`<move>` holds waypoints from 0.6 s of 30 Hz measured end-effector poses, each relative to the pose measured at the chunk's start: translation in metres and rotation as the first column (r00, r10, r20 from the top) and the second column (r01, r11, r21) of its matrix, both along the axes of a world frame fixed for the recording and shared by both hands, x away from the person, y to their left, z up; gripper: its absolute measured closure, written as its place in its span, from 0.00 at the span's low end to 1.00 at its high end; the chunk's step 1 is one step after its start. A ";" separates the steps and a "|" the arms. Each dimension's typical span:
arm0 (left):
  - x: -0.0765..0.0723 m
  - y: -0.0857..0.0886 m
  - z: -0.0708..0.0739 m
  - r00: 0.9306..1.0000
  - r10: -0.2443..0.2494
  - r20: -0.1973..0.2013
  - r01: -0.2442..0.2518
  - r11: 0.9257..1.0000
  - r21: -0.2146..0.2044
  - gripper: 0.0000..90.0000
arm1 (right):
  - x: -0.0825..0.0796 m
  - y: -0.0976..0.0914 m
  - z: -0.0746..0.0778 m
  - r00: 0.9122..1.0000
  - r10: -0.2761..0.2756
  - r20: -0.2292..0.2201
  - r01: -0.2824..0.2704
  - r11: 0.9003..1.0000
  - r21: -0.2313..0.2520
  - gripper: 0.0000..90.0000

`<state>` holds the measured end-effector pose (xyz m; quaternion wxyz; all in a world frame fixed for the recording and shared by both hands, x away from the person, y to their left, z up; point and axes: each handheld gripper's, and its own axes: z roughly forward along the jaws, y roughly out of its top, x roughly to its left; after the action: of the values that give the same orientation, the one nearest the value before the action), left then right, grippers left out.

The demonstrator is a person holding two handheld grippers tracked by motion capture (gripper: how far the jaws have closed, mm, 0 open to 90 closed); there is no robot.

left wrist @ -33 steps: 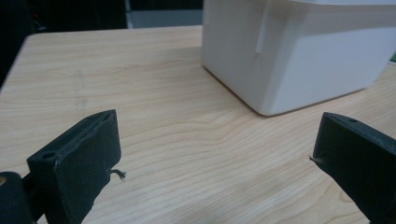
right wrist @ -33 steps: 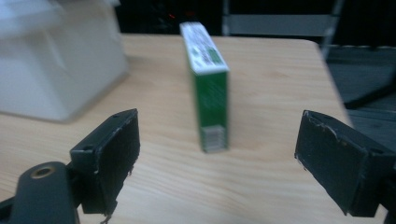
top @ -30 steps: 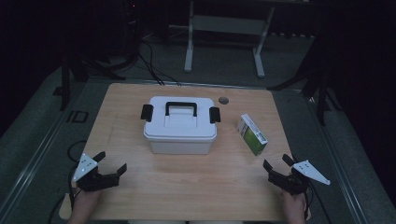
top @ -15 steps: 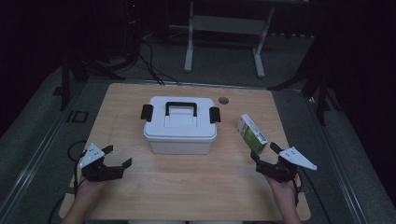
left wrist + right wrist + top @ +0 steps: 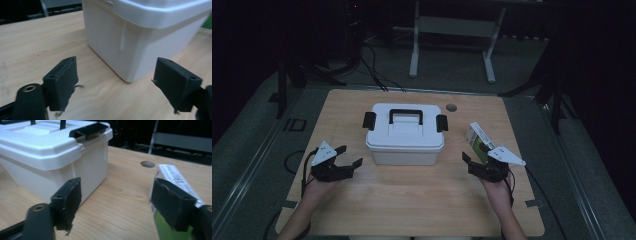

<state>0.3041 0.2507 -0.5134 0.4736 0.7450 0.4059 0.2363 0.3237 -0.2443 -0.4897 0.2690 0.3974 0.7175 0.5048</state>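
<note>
White storage box (image 5: 404, 135) with a black handle (image 5: 406, 115) and black side latches sits mid-table (image 5: 412, 200) in the high view. Left of the box is the left gripper (image 5: 348, 157); right of it is the right gripper (image 5: 472, 159), just beside a green-and-white carton (image 5: 476, 137). Both sets of jaws stand apart with nothing between them, having just been closing a little.

Left gripper view: the box's near corner (image 5: 130, 47) rises beyond the parted jaws.

Right gripper view: the box (image 5: 50, 152) lies beyond the left jaw, with the carton (image 5: 175, 178) behind the right jaw and a round hole (image 5: 147, 164) in the tabletop past the box.
</note>
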 end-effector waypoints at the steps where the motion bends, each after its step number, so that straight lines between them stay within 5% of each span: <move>1: 0.003 -0.001 0.000 1.000 -0.001 -0.002 0.001 1.000 0.009 0.27 | 0.003 0.002 -0.002 1.000 0.001 -0.004 -0.001 1.000 -0.011 0.33; 9: 0.026 -0.010 -0.007 0.998 -0.043 -0.046 0.045 0.998 0.038 0.58 | 0.021 0.020 -0.017 0.999 0.015 -0.037 -0.017 0.998 -0.062 0.58; 11: 0.032 -0.012 -0.010 0.996 -0.052 -0.068 0.055 0.998 0.040 0.74 | 0.026 0.029 -0.022 0.998 0.040 -0.041 -0.043 0.996 -0.081 0.65; 18: 0.051 -0.015 -0.020 0.995 -0.020 -0.103 0.022 0.999 0.022 0.89 | 0.041 0.046 -0.028 0.996 0.066 -0.059 -0.072 0.992 -0.100 0.86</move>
<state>0.3549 0.2354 -0.5338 0.4458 0.7660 0.4190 0.1975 0.3646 -0.1982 -0.5173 0.2515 0.3720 0.7628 0.4653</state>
